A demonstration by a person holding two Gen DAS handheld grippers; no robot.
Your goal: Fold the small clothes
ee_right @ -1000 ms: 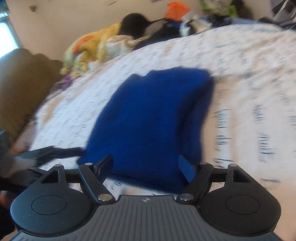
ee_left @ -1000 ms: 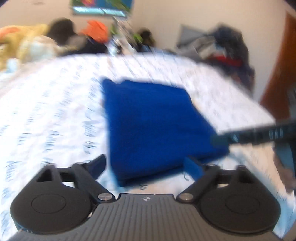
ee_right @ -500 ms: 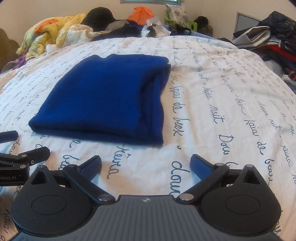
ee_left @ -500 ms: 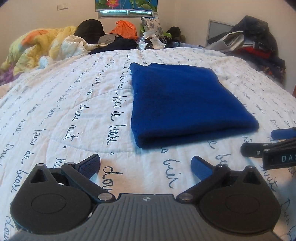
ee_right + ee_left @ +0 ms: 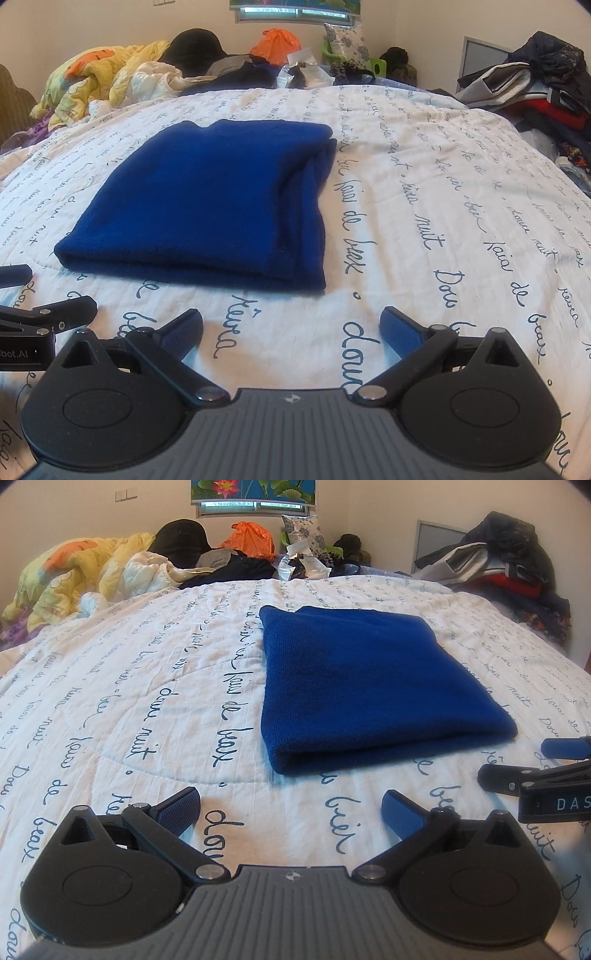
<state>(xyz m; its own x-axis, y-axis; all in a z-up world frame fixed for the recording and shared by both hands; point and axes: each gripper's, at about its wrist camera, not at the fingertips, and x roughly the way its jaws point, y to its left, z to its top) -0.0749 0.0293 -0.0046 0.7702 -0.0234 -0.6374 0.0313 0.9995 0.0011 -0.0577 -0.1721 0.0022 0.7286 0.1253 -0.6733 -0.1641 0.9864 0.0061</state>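
Bed [image 5: 122,686]: white quilt with dark script, bearing the work. The blue garment [image 5: 369,686] lies flat near the middle, squared into a compact rectangle, rounded fold edge facing the cameras, layered edges stacked on its right side in the right wrist view.

Step in hand: judged complete or near complete for this piece; nothing is gripped. Next move likely calls for either a last halving, taken at the near corners, or setting the piece aside.

Left gripper [image 5: 291,812]: fingers spread wide, empty, hovering just short of the garment's near edge. Right gripper [image 5: 291,328]: likewise spread and empty, beside the left.

Surroundings: yellow bedding [image 5: 74,576] and loose clothes along the far edge; a dark clothing heap [image 5: 517,565] at right. All well apart; no obstruction noted.
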